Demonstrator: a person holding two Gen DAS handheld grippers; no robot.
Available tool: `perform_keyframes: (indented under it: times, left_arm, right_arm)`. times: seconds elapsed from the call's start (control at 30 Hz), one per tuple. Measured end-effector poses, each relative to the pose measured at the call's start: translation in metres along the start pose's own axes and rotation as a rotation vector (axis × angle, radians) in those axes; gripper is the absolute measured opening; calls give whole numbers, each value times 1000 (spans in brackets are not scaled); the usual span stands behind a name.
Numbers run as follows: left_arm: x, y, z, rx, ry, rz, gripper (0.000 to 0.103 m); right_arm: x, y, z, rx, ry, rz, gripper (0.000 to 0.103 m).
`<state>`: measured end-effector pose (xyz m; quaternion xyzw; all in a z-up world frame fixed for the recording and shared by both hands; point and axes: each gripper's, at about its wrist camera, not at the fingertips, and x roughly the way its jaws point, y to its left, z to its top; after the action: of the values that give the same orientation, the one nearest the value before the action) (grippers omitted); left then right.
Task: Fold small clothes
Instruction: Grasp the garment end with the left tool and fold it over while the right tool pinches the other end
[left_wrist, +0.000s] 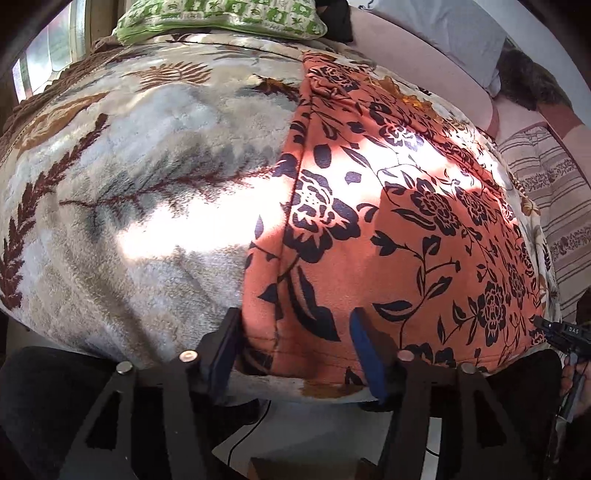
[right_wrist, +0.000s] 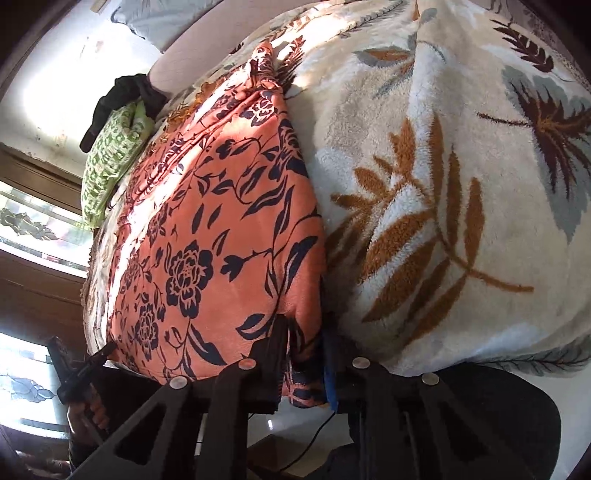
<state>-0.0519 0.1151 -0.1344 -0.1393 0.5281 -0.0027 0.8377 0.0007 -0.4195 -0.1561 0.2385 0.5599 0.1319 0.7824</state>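
The orange floral garment (left_wrist: 388, 221) is lying spread on the bed blanket (left_wrist: 129, 184), unfolded. Right gripper (right_wrist: 304, 365) is pinching its near corner; left gripper (left_wrist: 295, 354) jaws are spread at its near hem.

Leaf-patterned fleece blanket (left_wrist: 147, 184), orange floral garment (left_wrist: 388, 221) spread on it, green pillow (left_wrist: 221, 18)

Garment (left_wrist: 388, 221) on blanket (left_wrist: 147, 184), pillow (left_wrist: 221, 18) behind

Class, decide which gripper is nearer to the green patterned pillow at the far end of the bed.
Neither clearly. Both the left gripper and the right gripper sit at the near hem of the orange floral garment, the whole garment away from the green pillow; left open, right clamping the hem.
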Motion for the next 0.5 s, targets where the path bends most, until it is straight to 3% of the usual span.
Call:
perform_keyframes:
  times: [0.03,0.07,0.1,0.13,0.2,0.27,0.33,0.4,0.5]
  left_arm:
    - [2,-4,0,19,3,26,62]
    - [3,-7,-1,31,0,57,48]
    - [3,-7,0,34,-3,86,21]
    - [2,-3,2,20,2,54,13]
    - [-10,5,6,-41,-10,-10,10]
    - [-21,6,8,-41,-42,-21,10]
    - [-12,7,9,-39,-9,-9,10]
    - [5,12,7,-56,38,-3,10]
    - [-5,8,12,-57,22,-25,10]
  right_arm:
    - [3,-3,1,12,12,8,21]
    - [4,-6,2,30,20,24,21]
    - [5,-9,3,46,24,37,20]
    - [3,-10,3,50,25,41,15]
    - [-2,-6,2,47,21,66,8]
    - [-17,-1,3,59,-19,119,7]
    - [-23,-3,6,69,-36,137,7]
    - [-11,-9,8,85,-2,120,7]
    - [2,-15,7,128,32,141,7]
